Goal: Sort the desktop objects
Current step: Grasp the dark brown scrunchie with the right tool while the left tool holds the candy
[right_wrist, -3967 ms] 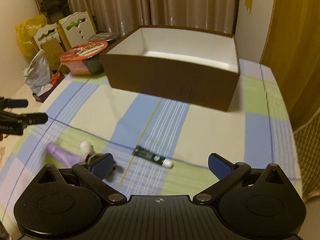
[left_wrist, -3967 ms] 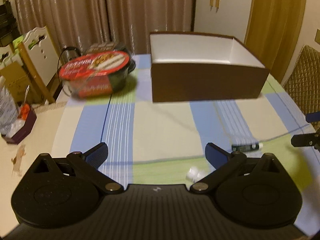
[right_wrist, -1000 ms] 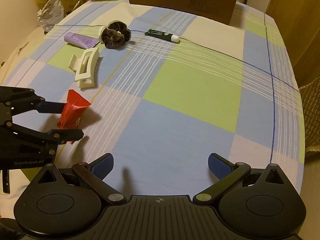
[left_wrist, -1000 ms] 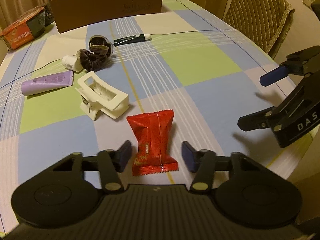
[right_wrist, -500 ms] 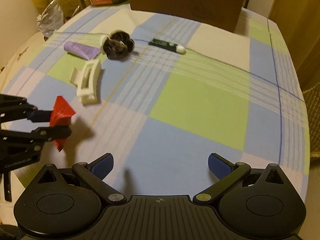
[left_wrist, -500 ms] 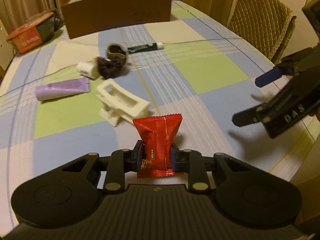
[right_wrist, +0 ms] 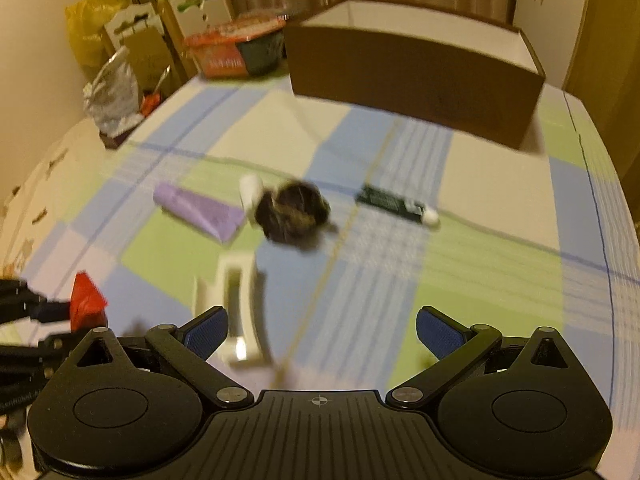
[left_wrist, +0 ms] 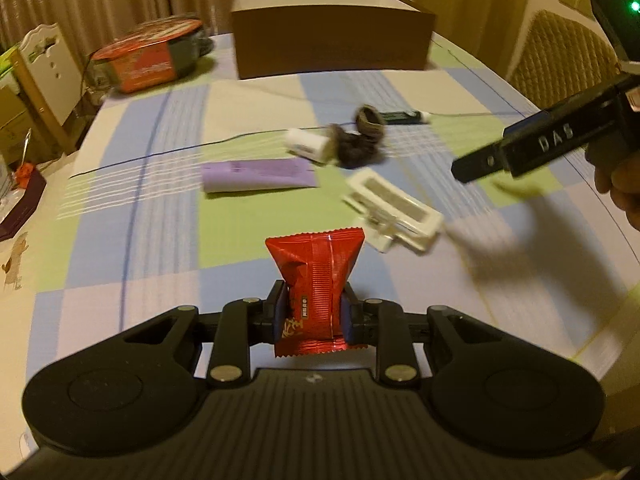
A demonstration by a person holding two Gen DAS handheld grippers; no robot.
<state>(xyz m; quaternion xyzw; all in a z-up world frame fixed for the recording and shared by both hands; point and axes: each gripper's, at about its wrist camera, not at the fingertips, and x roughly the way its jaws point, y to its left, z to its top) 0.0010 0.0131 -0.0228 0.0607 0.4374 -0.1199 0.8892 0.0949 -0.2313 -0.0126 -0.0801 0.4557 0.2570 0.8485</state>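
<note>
The left gripper (left_wrist: 314, 314) clamps a red snack packet (left_wrist: 314, 280) above the checked tablecloth (left_wrist: 160, 216). At its 12 o'clock lies a purple tube (left_wrist: 258, 176); at 1 o'clock, a white hair claw (left_wrist: 394, 210). The right gripper (right_wrist: 322, 330) hovers, fingers apart, the brown box (right_wrist: 412, 76) at its 12 o'clock.

L gripper (left_wrist: 313, 312) clamped on red snack packet (left_wrist: 316, 280), lifted off checked cloth (left_wrist: 160, 240). White hair clip (left_wrist: 394, 210) at 1 o'clock, purple tube (left_wrist: 258, 176) at 11, brown box (left_wrist: 332, 42) at 12. R gripper (left_wrist: 540, 146) at 2, blurred.
</note>
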